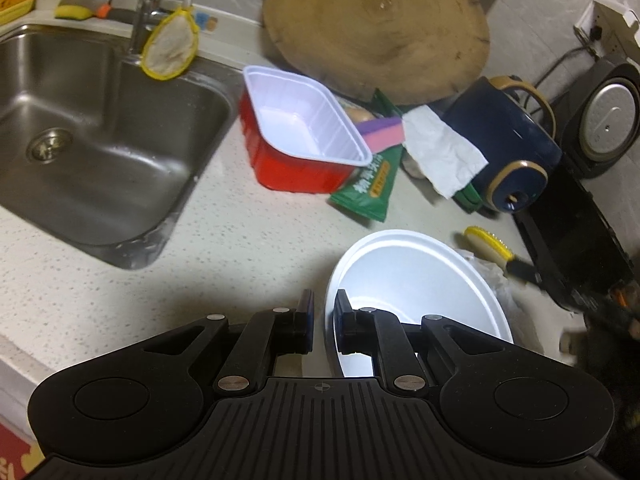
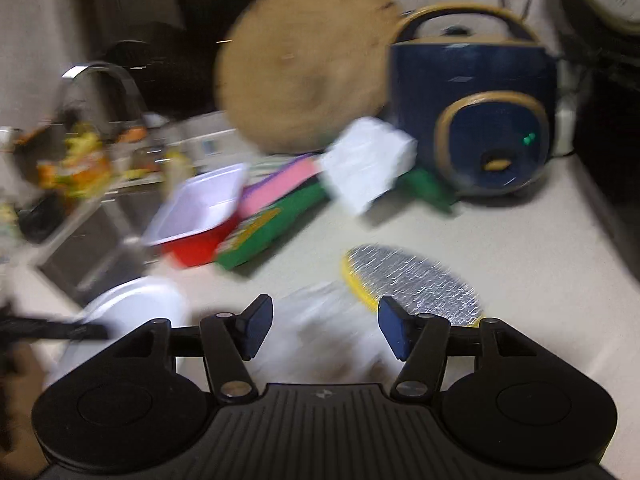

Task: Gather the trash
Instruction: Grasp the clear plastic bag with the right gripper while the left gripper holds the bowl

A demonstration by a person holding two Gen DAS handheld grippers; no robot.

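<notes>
My left gripper (image 1: pixel 324 320) is shut on the rim of a white disposable bowl (image 1: pixel 420 280), which also shows in the right wrist view (image 2: pixel 132 304). My right gripper (image 2: pixel 320 328) is open and empty above a crumpled clear plastic wrap (image 2: pixel 324 320) on the counter. Further back lie a red tray with a white inside (image 1: pixel 304 136) (image 2: pixel 200 208), a green snack packet (image 1: pixel 368 188) (image 2: pixel 272 224), a pink and purple sponge block (image 1: pixel 384 132) (image 2: pixel 276 184) and a crumpled white tissue (image 1: pixel 440 152) (image 2: pixel 368 164). The right wrist view is blurred.
A steel sink (image 1: pixel 92 128) with a tap (image 1: pixel 148 12) is at the left. A round wooden board (image 1: pixel 376 28) leans at the back. A dark blue cooker (image 1: pixel 504 140) (image 2: pixel 476 112) and a black appliance (image 1: pixel 572 220) stand at the right. A yellow brush (image 1: pixel 492 248) (image 2: pixel 416 284) lies near the bowl.
</notes>
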